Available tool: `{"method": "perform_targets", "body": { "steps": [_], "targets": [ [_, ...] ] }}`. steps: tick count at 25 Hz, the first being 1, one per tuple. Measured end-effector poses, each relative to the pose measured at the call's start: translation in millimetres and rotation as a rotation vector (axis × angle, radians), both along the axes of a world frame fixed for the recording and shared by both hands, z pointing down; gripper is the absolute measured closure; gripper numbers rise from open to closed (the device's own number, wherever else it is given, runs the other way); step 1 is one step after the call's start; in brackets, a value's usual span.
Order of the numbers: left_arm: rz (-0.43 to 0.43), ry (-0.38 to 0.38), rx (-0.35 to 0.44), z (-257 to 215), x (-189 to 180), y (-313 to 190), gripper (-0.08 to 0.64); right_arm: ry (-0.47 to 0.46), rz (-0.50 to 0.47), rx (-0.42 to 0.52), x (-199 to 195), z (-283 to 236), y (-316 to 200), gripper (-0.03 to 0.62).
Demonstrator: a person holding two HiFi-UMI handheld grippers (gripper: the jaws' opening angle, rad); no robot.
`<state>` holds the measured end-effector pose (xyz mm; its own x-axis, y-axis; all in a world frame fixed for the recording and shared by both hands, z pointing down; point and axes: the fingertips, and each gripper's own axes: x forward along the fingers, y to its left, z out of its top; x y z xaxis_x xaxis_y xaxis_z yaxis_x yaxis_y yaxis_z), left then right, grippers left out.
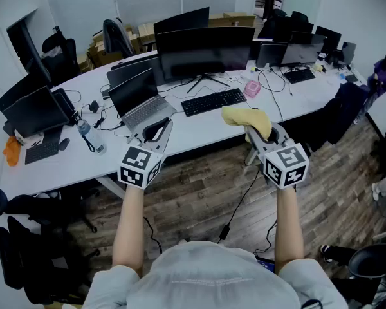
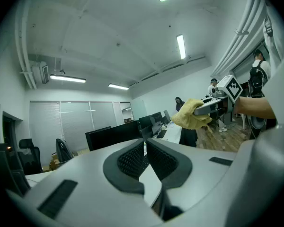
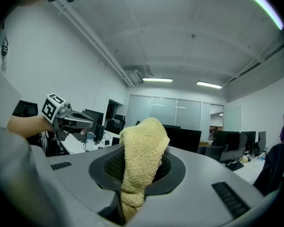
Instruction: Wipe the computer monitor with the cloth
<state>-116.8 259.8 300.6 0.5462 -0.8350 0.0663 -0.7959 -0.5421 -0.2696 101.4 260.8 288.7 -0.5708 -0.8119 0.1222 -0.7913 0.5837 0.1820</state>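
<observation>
A wide black computer monitor [image 1: 204, 51] stands on the white desk [image 1: 199, 131] behind a black keyboard [image 1: 213, 102]. My right gripper [image 1: 260, 134] is shut on a yellow cloth [image 1: 246, 119], held over the desk's front edge, short of the monitor. From the right gripper view the cloth [image 3: 141, 159] stands up between the jaws and covers the middle. My left gripper [image 1: 156, 131] hovers by the desk edge near a laptop [image 1: 139, 97]; its jaws are together with nothing between them [image 2: 145, 159]. In the left gripper view the cloth [image 2: 191, 114] shows at the right.
More monitors [image 1: 31, 110] and a second keyboard [image 1: 42, 151] sit at the desk's left end, with a water bottle [image 1: 90, 137] and cables. A pink object [image 1: 252, 89] lies right of the keyboard. Office chairs [image 1: 32, 237] stand on the wood floor. A person [image 1: 385, 69] is far right.
</observation>
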Motion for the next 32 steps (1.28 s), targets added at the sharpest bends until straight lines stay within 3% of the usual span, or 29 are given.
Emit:
{"method": "perform_targets", "body": {
  "steps": [5,9,12,19,27,32],
  "targets": [
    [-0.004,0.002,-0.005,2.2,12.5,-1.6,0.526,-0.033,-0.028,0.002,9.0,-0.4,-1.6,0.495],
    [-0.061,0.032,-0.002,1.5,18.5,-5.4,0.531,-0.059,-0.045,-0.007,24.6,1.4,-5.7,0.495],
    [-0.125,0.009,-0.012,5.8,24.9,-9.5,0.541,-0.037,-0.038,-0.007,42.0,4.3,-11.7,0.497],
    [-0.149,0.036,-0.030,10.1,50.1,-19.7,0.541,-0.065,-0.066,-0.056,67.1,7.0,-35.0,0.497],
    [-0.153,0.032,-0.060,27.9,33.1,-89.5,0.541,-0.126,-0.162,-0.098,32.1,12.5,-105.1,0.503],
    [-0.144,0.054,-0.050,33.7,3.2,-173.5,0.541,-0.078,-0.180,-0.102,-6.8,16.9,-183.1,0.505]
  ]
}}
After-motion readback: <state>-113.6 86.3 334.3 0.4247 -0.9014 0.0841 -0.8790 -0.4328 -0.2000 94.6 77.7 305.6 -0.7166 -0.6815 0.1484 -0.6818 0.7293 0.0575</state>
